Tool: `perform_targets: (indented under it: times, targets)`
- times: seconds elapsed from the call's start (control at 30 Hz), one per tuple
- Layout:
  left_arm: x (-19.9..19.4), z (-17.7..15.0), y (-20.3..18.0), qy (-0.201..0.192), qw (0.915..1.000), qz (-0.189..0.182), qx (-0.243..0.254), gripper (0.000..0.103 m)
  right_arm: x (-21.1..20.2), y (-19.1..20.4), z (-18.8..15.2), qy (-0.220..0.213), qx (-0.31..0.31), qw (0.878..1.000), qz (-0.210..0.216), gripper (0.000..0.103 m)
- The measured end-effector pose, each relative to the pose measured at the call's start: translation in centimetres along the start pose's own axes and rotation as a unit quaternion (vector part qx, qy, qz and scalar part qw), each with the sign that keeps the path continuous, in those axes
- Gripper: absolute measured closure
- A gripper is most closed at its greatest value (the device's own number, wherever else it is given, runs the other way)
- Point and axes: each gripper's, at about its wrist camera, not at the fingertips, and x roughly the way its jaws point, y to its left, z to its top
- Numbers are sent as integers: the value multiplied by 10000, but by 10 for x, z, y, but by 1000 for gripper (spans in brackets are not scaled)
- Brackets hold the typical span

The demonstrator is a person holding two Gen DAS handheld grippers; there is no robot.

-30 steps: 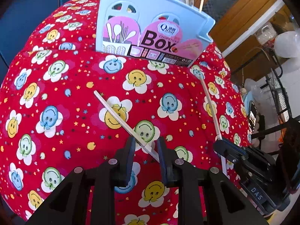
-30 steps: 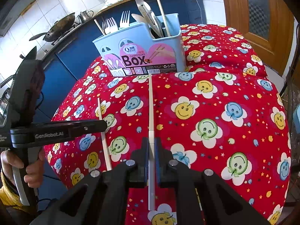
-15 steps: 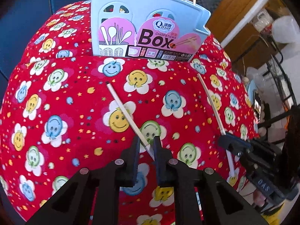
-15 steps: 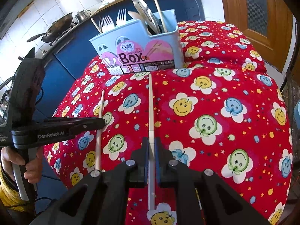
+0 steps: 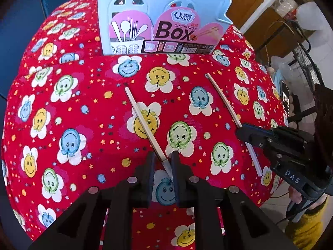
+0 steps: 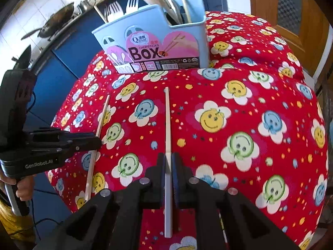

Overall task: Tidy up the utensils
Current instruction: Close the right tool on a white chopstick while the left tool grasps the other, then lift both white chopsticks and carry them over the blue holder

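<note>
Left gripper, bottom centre of the left wrist view: jaws opening a little, thin end of left-hand chopstick between them, close to the right pad, gap on the other side, no firm pinch seen. Chopstick flat on the smiley tablecloth, running up-left toward the frame centre.

Right gripper, bottom centre of the right wrist view: clamped on right-hand chopstick, pointing straight up the frame at the blue chopsticks box, upper centre, already holding forks and other utensils.

To do the step well, probably: centre the left jaws over the stick, close fully before lifting, pinch well up from the tip to stop swivel. Keep both sticks apart, tilt upright, drop into the compartment at the box's right.

Versus a second ago: left jaws narrower around the stick, box larger and higher in the left wrist view. Right grip unchanged, box slightly nearer.
</note>
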Motion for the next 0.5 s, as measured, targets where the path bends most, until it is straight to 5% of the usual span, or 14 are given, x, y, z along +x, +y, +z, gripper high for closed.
perform_targets:
  times: [0.27,0.5]
  targets:
    - [1,-2,1,-144,9998,-162,-42,89,11,11,13,201,-221,9994,-177,93]
    - [-10,-16,8,-749,9966,-339,-116,97,7,9,6,-121,-130,9998,-84,96]
